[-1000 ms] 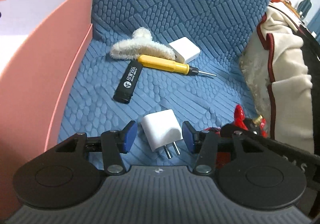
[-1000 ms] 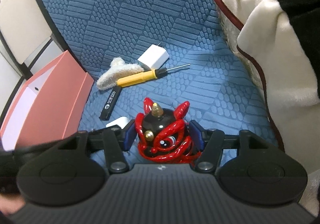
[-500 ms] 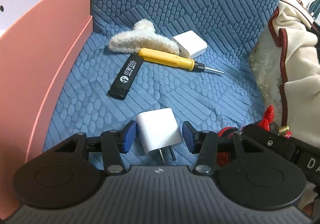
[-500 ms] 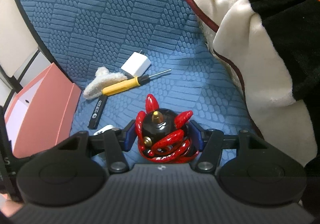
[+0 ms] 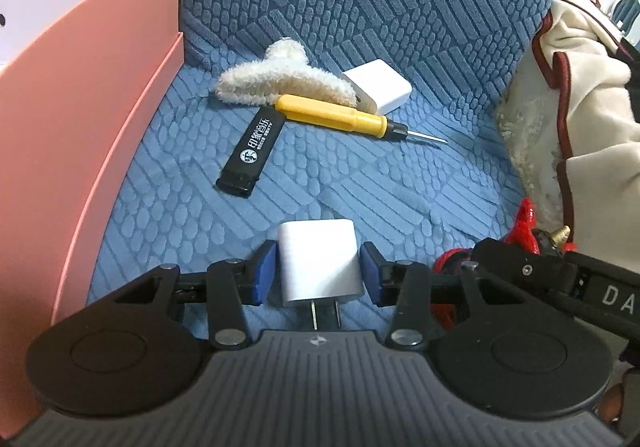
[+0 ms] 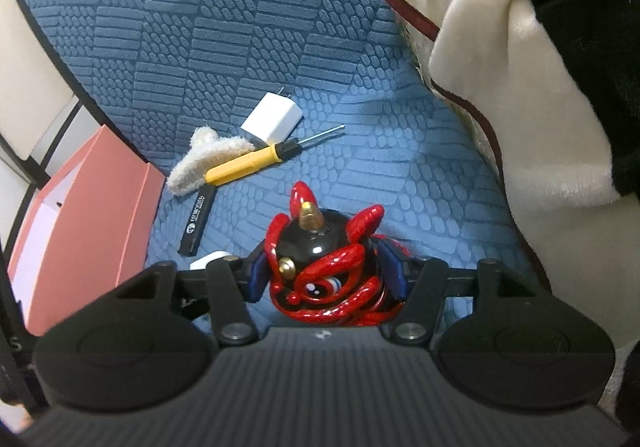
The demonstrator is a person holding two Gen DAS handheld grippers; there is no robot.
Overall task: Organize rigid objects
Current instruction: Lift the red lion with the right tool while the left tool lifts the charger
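A white plug-in charger (image 5: 318, 259) lies on the blue sofa seat, prongs toward the camera. My left gripper (image 5: 318, 276) straddles it and its jaws are closing, with the blue pads (image 5: 264, 275) meeting the charger's two sides. In the right wrist view my right gripper (image 6: 328, 275) is shut on a red and black horned figurine (image 6: 320, 267), its gold horn pointing away from the camera. The figurine's red tip (image 5: 525, 221) shows at the right edge of the left wrist view, beside the left gripper.
A pink open box (image 5: 80, 107) stands along the seat's left side. Farther back lie a black lighter (image 5: 252, 151), a yellow screwdriver (image 5: 336, 115), a second white charger (image 5: 380, 87) and a fluffy cream clip (image 5: 280, 79). A cream blanket (image 5: 580, 107) is heaped on the right.
My left gripper has slid forward around the white charger and its jaws have narrowed onto it. The right gripper has rolled a little with the figurine in it.
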